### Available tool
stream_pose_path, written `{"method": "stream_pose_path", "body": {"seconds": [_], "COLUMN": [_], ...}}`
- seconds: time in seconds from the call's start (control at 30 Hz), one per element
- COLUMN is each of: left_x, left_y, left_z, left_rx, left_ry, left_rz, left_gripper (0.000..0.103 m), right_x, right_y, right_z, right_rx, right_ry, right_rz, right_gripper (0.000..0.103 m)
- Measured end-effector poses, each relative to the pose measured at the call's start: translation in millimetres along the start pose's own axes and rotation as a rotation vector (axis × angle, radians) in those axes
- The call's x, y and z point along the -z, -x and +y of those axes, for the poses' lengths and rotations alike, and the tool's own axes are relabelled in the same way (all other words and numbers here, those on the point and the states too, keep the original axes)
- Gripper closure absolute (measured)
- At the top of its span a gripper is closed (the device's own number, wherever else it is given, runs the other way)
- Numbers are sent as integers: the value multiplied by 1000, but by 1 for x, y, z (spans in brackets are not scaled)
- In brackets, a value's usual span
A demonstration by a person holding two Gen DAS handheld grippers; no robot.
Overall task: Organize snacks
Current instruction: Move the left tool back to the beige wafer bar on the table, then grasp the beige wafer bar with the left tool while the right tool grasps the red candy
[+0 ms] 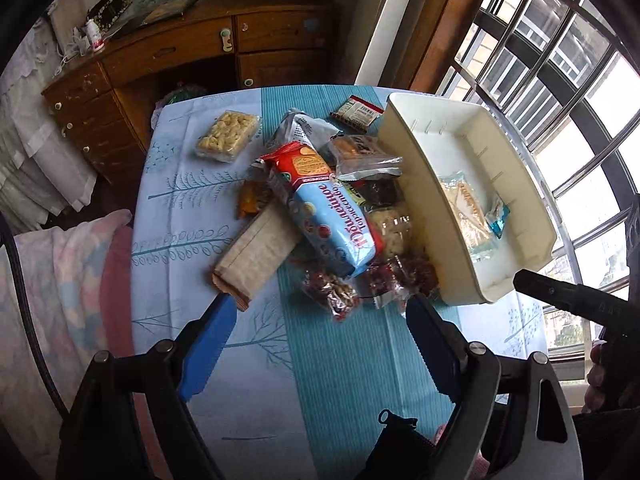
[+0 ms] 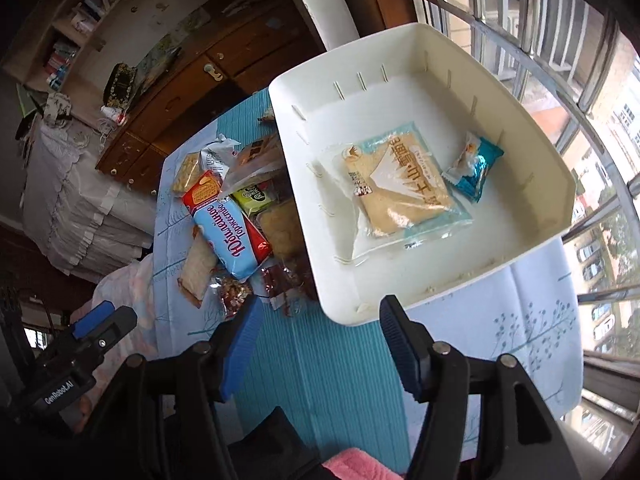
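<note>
Hovering low centre, left gripper (image 1: 320, 320) wide, empty | right gripper (image 2: 320, 328) parted, empty, at the white bin's (image 2: 400, 304) near rim | snack pile (image 1: 320, 208) mid-frame, left of bin | risk: blue cookie pack (image 1: 328, 220) tops pile; pulling lower packets may topple it.

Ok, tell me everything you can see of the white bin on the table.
The white bin is a wide, shallow, open-topped box that looks like smooth plastic, with rounded corners and short slots along its walls. It stands upright on the blue patterned tablecloth by the window. Inside lie a flat clear-wrapped biscuit pack and a small blue-and-white sweet, side by side. The pile of snacks lies against its left wall. Neither pair of fingers touches it.
</note>
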State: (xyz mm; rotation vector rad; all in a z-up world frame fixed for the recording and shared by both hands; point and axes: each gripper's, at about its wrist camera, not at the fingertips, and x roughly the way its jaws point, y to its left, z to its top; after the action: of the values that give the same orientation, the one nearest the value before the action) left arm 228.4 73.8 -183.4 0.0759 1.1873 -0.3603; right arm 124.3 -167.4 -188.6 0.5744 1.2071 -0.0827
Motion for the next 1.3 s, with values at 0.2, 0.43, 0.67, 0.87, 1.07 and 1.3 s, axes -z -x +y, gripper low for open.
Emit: {"method": "stream_pose_path", "body": {"seconds": [0.2, 0.43, 0.67, 0.87, 1.07, 1.3], "left_x": [-4, -9, -14, -17, -20, -24], "left_y": [-14, -45, -90, -131, -161, -174], "left_z": [24, 43, 59, 65, 68, 65], "left_rx": [-47, -120, -159, -203, -215, -163], "left_ry": [-68, -161, -226, -291, -309, -325], "left_rz": [26, 63, 124, 140, 167, 195], "left_gripper": [17, 17, 17, 17, 17, 17], "right_x": [9, 20, 21, 22, 25, 23], "right_y": [-14, -37, -59, -81, -96, -109], "right_z": [4, 2, 5, 0, -11, -19], "right_rx": [-15, -6, -22, -4, 21, 32], "right_ry": [-170, -379, -538, -660, -792, -886], "right_rz": [41, 86, 110, 123, 94, 37], "right_gripper": [42, 42, 42, 41, 29, 28]}}
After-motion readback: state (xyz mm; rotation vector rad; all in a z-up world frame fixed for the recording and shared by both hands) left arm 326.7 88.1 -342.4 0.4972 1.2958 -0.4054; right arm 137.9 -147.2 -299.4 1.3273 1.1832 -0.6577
